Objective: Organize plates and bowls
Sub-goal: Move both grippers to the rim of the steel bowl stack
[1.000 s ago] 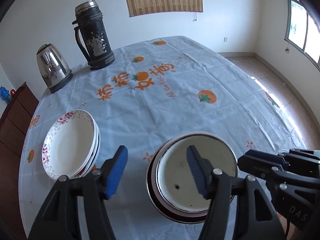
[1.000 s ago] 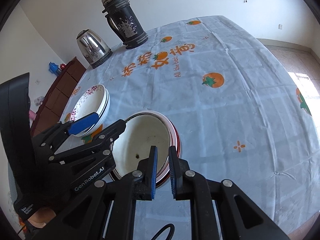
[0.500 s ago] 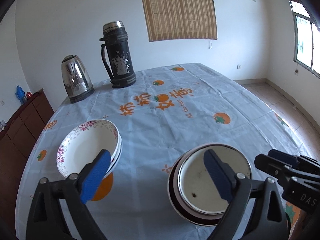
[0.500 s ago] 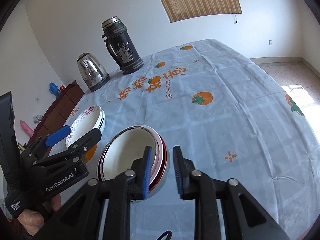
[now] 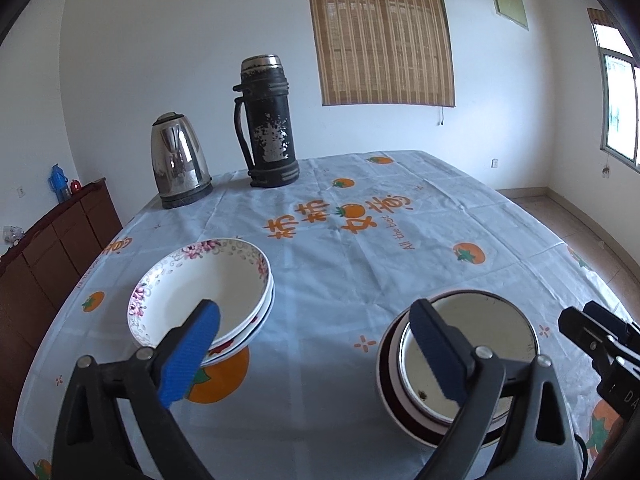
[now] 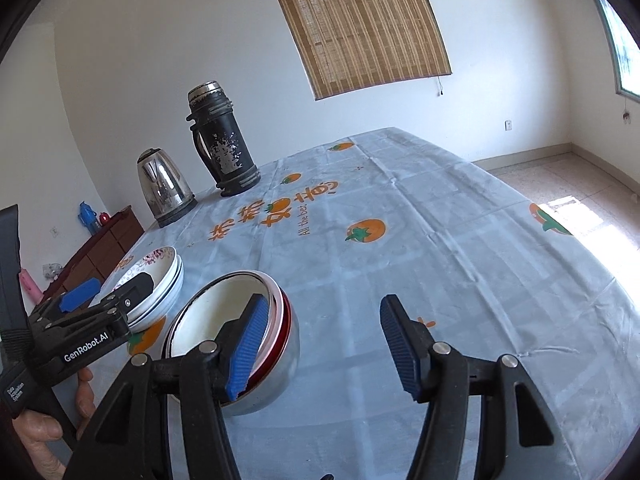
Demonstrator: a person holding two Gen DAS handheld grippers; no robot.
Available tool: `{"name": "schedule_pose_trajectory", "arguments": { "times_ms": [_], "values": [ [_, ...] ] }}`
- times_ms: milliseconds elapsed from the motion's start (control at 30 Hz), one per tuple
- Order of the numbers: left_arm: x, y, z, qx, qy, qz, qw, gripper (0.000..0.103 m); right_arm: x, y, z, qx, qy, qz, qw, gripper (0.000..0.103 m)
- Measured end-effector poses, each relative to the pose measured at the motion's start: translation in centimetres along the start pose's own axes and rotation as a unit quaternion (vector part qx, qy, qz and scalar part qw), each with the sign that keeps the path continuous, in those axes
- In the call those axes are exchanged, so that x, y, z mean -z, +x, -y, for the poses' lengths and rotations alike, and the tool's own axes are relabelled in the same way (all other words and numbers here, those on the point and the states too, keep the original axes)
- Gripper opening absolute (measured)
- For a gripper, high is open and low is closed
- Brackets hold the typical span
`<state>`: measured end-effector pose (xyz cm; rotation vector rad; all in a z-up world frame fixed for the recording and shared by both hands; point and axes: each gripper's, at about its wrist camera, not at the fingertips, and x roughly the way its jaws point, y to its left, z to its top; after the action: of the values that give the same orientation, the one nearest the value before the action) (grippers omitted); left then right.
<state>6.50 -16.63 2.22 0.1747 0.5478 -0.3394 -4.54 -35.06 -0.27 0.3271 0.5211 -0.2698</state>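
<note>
A stack of white plates with a pink floral rim [image 5: 208, 288] sits on the table at the left; it also shows in the right wrist view [image 6: 154, 280]. A stack of metal bowls with red rims and a white enamel inside [image 5: 464, 356] sits to its right, seen too in the right wrist view [image 6: 236, 328]. My left gripper [image 5: 312, 352] is open and empty, raised above the table between the two stacks. My right gripper [image 6: 324, 344] is open and empty, just right of the bowl stack.
A steel kettle [image 5: 178, 168] and a tall black thermos [image 5: 268, 124] stand at the table's far left. The table has a light blue cloth with orange prints [image 5: 400, 240]. A dark wooden cabinet [image 5: 48, 256] stands left of the table.
Both grippers have lifted and pulled back from the bowl stack. My right gripper has gone from nearly shut to wide open. My left gripper has opened wider.
</note>
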Motion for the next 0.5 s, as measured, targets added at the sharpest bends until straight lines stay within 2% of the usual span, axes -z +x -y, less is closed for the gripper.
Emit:
{"name": "schedule_pose_trajectory", "arguments": {
  "times_ms": [133, 500],
  "values": [
    [0.5, -0.1, 0.1, 0.006, -0.005, 0.005, 1.0000, 0.098, 0.6, -0.2, -0.6, 0.006, -0.017, 0.018, 1.000, 0.061],
    [1.1, 0.6, 1.5, 0.023, 0.003, -0.015, 0.9996, 0.098, 0.9, 0.2, 0.1, -0.006, 0.004, 0.003, 1.000, 0.061]
  ]
}}
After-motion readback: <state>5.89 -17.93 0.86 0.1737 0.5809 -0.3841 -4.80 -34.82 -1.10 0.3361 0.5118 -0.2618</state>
